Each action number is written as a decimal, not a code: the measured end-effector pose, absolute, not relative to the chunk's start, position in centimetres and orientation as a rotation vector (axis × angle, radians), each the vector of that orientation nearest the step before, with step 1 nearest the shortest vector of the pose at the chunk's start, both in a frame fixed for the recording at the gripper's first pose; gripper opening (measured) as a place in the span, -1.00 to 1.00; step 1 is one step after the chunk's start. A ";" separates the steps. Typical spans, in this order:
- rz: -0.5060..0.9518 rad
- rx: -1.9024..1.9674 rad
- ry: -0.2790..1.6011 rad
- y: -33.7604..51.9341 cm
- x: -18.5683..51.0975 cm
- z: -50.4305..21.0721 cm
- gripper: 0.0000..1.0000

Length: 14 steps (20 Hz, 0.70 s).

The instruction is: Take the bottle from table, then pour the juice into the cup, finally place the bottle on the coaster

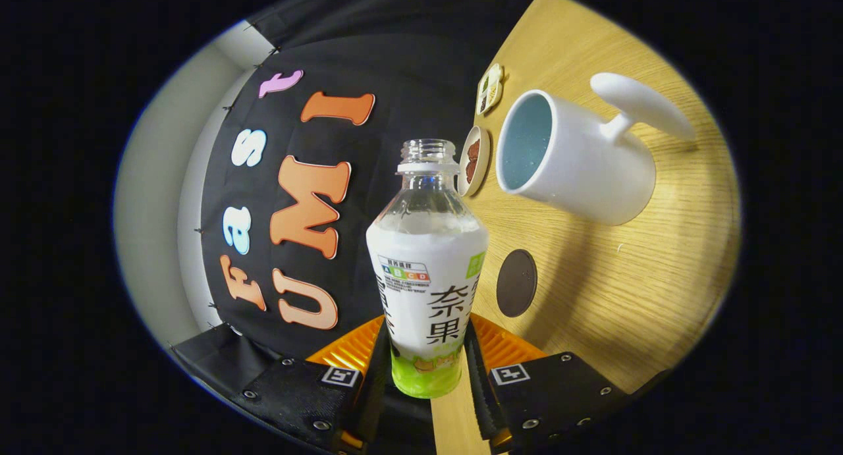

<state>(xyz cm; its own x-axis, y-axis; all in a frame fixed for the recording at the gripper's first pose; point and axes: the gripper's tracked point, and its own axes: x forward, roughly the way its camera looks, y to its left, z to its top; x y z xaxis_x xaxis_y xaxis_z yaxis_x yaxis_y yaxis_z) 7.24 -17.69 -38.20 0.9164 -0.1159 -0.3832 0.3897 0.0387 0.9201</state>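
My gripper (426, 369) is shut on an uncapped plastic bottle (427, 270) with a white and green label, both fingers pressing its lower body. The view is rolled sideways, so the wooden table (619, 290) stands to the right of the bottle and the bottle lies tilted over it. White juice fills the bottle up to its shoulder; the clear neck is empty. A white cup (579, 159) with a pale blue inside and a long handle stands beyond the bottle's mouth, apart from it. A dark round coaster (516, 283) lies on the table between the cup and my fingers.
Two small decorated coasters lie past the cup near the booth wall: a round brown one (473, 160) and a pale squarish one (489, 89). The black cloth wall (395, 66) closes off the table behind them.
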 end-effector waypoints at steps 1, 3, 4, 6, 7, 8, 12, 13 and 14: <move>-0.390 1.504 0.222 -17.6 7.4 -38.1 0.16; -0.384 1.548 0.211 -17.6 7.6 -37.6 0.16; -0.383 1.573 0.206 -17.6 7.7 -37.4 0.16; -0.386 1.617 0.193 -17.5 7.8 -37.3 0.16; -0.385 1.641 0.186 -17.6 7.9 -37.3 0.16; -0.386 1.661 0.181 -17.5 7.9 -37.2 0.16; -0.398 1.721 0.168 -17.7 8.0 -37.1 0.16; -0.398 1.733 0.165 -17.8 8.0 -37.1 0.16; -0.399 1.747 0.161 -17.7 8.0 -37.1 0.16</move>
<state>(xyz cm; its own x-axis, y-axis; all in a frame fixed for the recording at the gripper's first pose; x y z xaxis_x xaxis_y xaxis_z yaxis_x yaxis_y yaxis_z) 7.99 -17.73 -37.09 0.9300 -0.1094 -0.3508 0.3221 -0.2168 0.9215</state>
